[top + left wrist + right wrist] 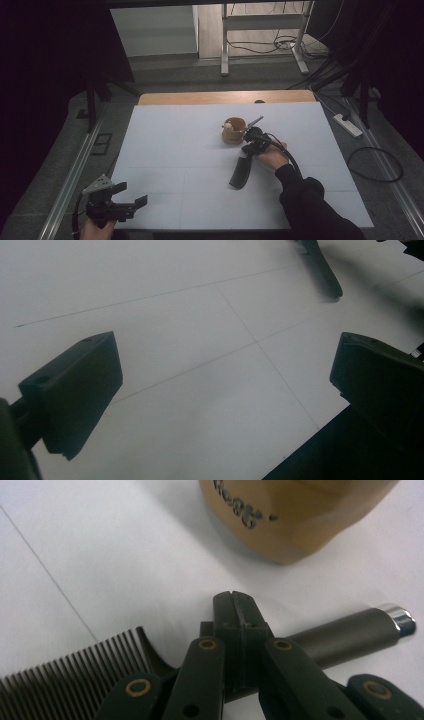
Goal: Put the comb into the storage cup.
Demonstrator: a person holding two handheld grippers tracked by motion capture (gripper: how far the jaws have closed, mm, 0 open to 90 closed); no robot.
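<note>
A black comb [240,172] lies on the white table top [175,150], its slim handle with a metal tip [257,120] pointing at a small wooden cup [233,130]. My right gripper [251,136] sits over the comb's handle right beside the cup. In the right gripper view its jaws [235,605] are shut flat against each other. The comb's teeth [75,670] run off to the left behind them, the handle [350,630] runs to the right, and the cup [300,515] stands just beyond. My left gripper [131,194] rests at the near left corner, open [225,380] and empty.
The cup holds a small pale object [228,127]. A wooden strip [225,97] borders the table's far edge. On the floor beyond are a metal stand [225,50], cables and a power strip [348,125]. The comb's end [325,275] shows far off in the left gripper view.
</note>
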